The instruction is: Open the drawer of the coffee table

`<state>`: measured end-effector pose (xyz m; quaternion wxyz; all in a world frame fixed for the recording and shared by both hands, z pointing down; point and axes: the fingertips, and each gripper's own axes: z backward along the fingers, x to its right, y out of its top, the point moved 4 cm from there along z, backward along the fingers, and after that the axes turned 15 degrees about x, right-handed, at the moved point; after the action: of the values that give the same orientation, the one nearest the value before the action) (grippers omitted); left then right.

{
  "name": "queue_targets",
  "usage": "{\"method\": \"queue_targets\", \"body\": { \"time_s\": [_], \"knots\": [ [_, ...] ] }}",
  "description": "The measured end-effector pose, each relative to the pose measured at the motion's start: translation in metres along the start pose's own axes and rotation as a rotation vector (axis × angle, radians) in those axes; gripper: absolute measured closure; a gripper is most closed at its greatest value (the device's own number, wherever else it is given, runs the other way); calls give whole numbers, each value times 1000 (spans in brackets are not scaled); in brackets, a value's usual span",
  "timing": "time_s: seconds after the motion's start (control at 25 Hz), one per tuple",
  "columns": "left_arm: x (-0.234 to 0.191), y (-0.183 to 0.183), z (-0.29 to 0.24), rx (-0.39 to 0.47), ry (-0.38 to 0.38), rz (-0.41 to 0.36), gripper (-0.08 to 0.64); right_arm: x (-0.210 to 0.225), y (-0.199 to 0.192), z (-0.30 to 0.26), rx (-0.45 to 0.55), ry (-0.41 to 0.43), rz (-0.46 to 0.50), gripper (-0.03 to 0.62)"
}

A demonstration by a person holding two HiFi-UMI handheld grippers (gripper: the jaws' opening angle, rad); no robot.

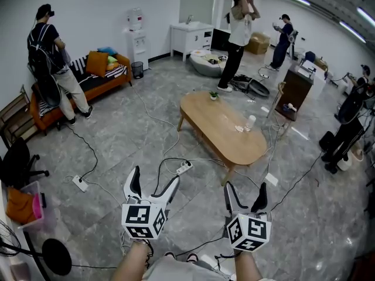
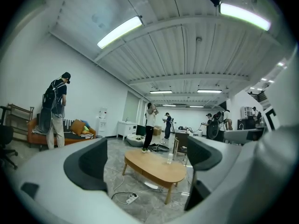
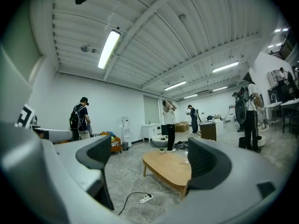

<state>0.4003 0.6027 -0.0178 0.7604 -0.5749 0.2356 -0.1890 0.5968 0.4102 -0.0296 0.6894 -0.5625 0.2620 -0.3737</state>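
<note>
The oval wooden coffee table stands in the middle of the room, some way ahead of both grippers; its drawer does not show from here. It also appears in the left gripper view as the coffee table and in the right gripper view as the coffee table. My left gripper is held level at the lower left, jaws wide apart and empty. My right gripper is beside it, also open with nothing between its jaws. A small plant and a clear cup sit on the tabletop.
A white power strip and black cables lie on the grey floor between me and the table. An orange sofa lines the left wall. Several people stand around, one by the sofa, one beyond the table. A dark cabinet stands at the right.
</note>
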Motion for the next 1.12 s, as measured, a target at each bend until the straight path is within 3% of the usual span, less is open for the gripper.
{"method": "queue_targets", "body": {
  "time_s": [0.2,0.88,1.12],
  "knots": [
    [-2,-3,0,-11,-32,-22,-10,-1,1,-2,21,-14,1,5],
    [-82,-23,-7,-89,-35,-29,-17,-25,-29,-10,-21,-114,-2,5],
    [-90,-31,-30,-103,-45,-19,-17,-15,-37,-22,-48,-157,5,5]
  ]
}}
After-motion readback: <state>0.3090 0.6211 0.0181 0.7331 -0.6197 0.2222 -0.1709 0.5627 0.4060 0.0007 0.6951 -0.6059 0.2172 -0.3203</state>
